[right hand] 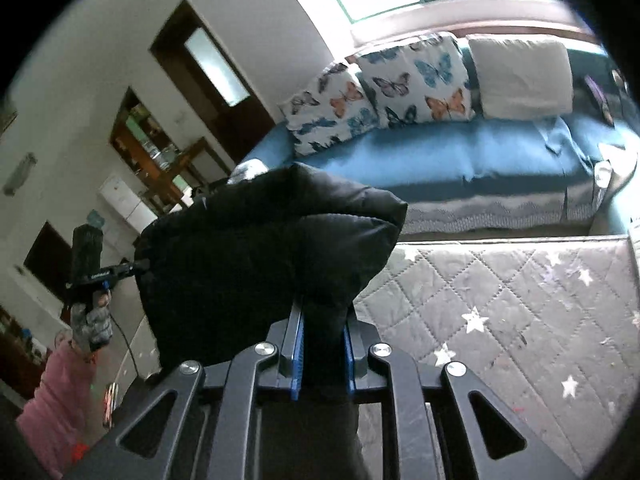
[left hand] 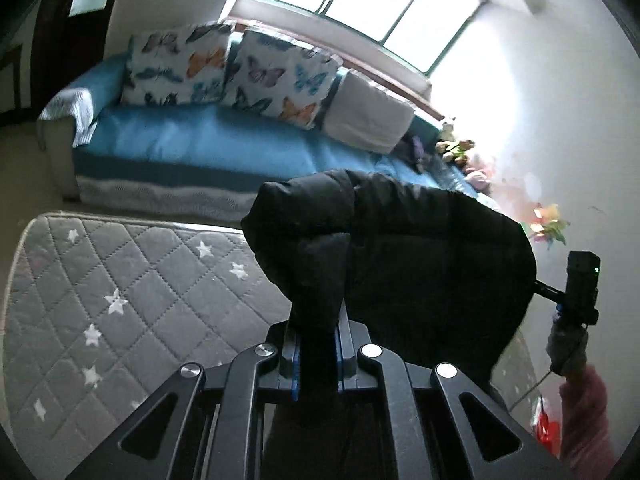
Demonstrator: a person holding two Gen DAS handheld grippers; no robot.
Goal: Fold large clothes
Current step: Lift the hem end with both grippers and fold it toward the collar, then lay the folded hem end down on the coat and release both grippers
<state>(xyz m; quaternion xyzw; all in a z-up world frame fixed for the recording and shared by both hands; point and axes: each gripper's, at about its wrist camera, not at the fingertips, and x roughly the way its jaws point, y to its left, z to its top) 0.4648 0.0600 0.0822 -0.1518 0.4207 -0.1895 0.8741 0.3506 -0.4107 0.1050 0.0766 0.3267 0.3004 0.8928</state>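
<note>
1. Both grippers are up off the mat (left hand: 120, 280), and each has a bite of the black puffy jacket (left hand: 400, 248). It is in the air, strung between the two tools.

2. Left gripper (left hand: 316, 344): blue pads clamped tight on a thick roll of jacket, which bulges out toward twelve o'clock above the jaws. Nothing slack in that grip.

3. Right gripper (right hand: 324, 344): same story, jaws closed on a padded fold, the bulk of the coat ballooning up and to ten o'clock.

4. In the left view, the right tool shows at three o'clock, in a gloved hand (left hand: 568, 344) with a pink sleeve (left hand: 588, 412). From the right view the left tool sits at nine o'clock. So the two grips are at opposite ends of one edge, well apart.

5. Why hold it so? Likely to let the coat hang and spread, so it can be laid flat on the mat for folding.

6. The mat, grey quilted with white stars, lies below; the blue sofa (left hand: 200, 140) with butterfly cushions (left hand: 280, 76) is beyond at twelve o'clock.

7. Judgement: early going, with no fold visible yet. Puffy fabric is slippery and springy, so a thin pinch could slide out.
</note>
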